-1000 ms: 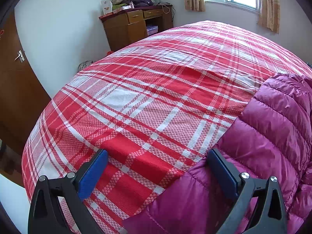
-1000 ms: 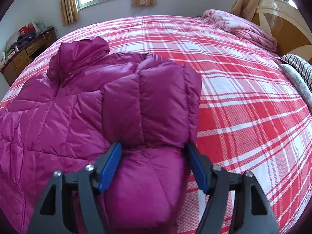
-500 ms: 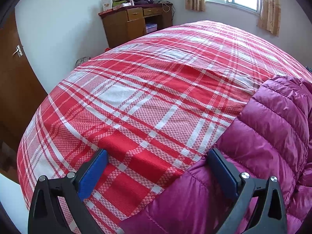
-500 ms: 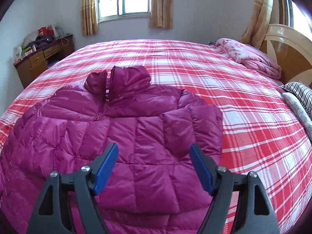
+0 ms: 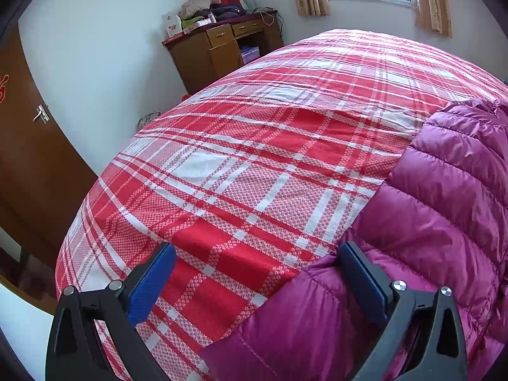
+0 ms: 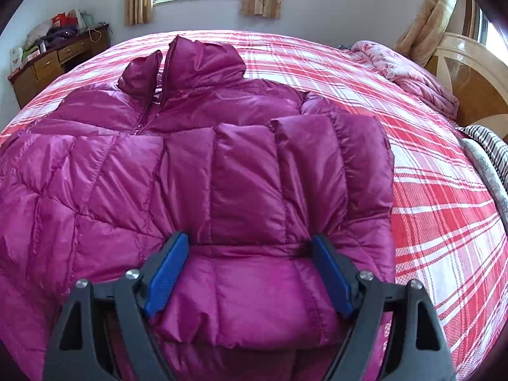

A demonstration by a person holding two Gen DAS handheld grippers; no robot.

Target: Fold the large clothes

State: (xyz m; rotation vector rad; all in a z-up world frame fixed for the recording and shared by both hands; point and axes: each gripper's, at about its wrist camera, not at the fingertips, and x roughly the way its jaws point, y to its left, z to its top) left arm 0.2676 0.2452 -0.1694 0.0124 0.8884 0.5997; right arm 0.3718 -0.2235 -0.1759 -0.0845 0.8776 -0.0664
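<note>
A magenta puffer jacket [image 6: 95, 174] lies front up on the red plaid bed [image 6: 444, 209], collar toward the window. Its right sleeve [image 6: 247, 171] is folded across the chest, with the cuff end between the blue pads of my right gripper [image 6: 249, 237]. Those jaws are opening and the pads stand at the sleeve's sides without squeezing it. My left gripper [image 5: 256, 247] hangs wide open over the bedspread [image 5: 238, 158]. Its right finger rests at the edge of the jacket [image 5: 444, 206], and nothing is gripped.
A cluttered wooden desk [image 5: 222, 47] stands against the far wall under the window, and a brown door [image 5: 28, 158] is at the left. A pink quilt [image 6: 409, 73], a wooden headboard [image 6: 473, 76] and striped bedding [image 6: 489, 146] lie at the bed's right side.
The right gripper swung left over the jacket, and the sleeve now lies flat across the chest. Its jaws have widened. The left gripper has barely moved.
</note>
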